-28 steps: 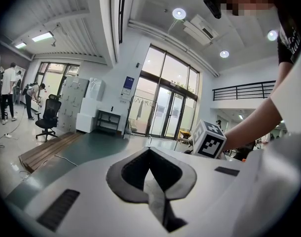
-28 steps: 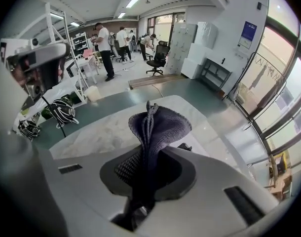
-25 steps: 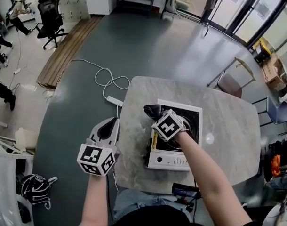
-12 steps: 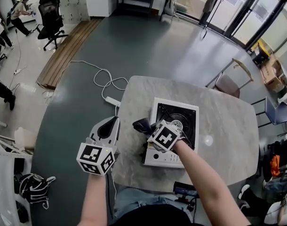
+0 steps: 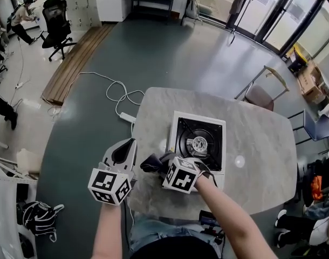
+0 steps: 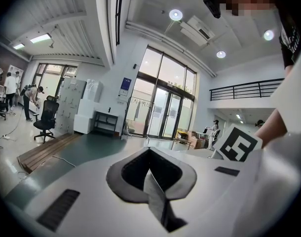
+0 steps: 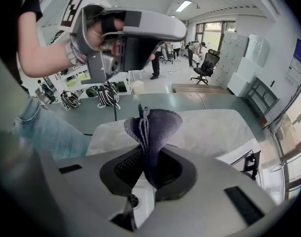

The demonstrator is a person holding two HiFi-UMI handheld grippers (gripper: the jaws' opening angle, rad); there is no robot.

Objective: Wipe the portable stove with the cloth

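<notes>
The white portable stove (image 5: 218, 128) with its black burner well sits in the middle of the marble table (image 5: 261, 144). My right gripper (image 5: 160, 165) is shut on a dark grey cloth (image 5: 151, 163) at the stove's front left corner; the cloth (image 7: 153, 127) sticks up folded between the jaws in the right gripper view, with the stove's knob and white front (image 7: 140, 201) just below. My left gripper (image 5: 121, 151) is held off the table's left edge, shut with nothing in it, jaws pointing away over the floor.
A white power strip (image 5: 127, 116) and cable lie on the floor by the table's left edge. A chair (image 5: 261, 93) stands at the far right of the table. A small dark device (image 5: 210, 218) sits at the near edge.
My right gripper has dragged the cloth from the stove's back left, along its left side, toward me to the front left corner. The left gripper barely moved.
</notes>
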